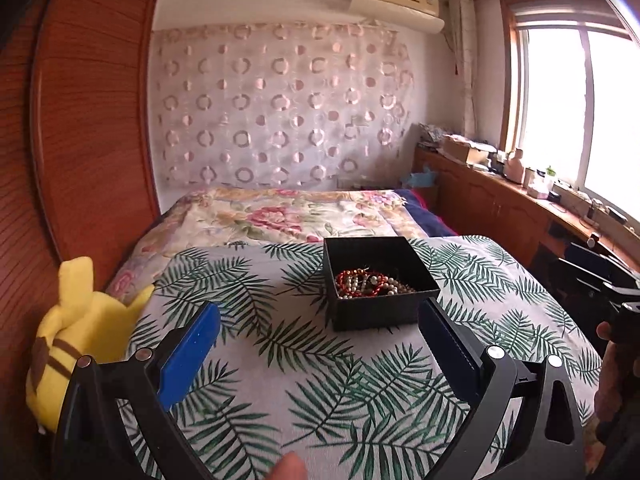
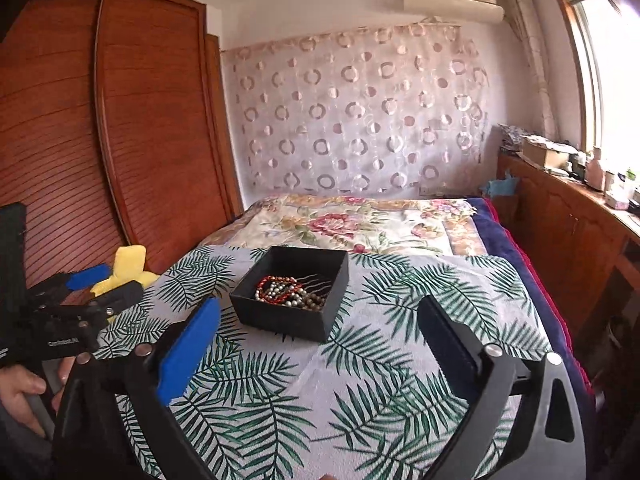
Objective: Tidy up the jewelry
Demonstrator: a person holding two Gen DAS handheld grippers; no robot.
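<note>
A tangle of bead jewelry [image 1: 374, 283], red strands mixed with pearl-coloured and dark ones, lies inside an open black box [image 1: 376, 312]. The box sits on a white cloth printed with green palm leaves [image 1: 320, 380], spread over the near part of a bed. Beyond the cloth lies a floral bedspread [image 1: 288, 216]. The left claw [image 1: 320, 328] hovers just in front of the box, spread wide with nothing between its blue pads. The right claw [image 2: 320, 320] is likewise wide and empty, the box ahead of it. A yellow plush toy [image 1: 80, 332] rests at the cloth's left edge, beside a wooden wardrobe [image 1: 92, 120].
</note>
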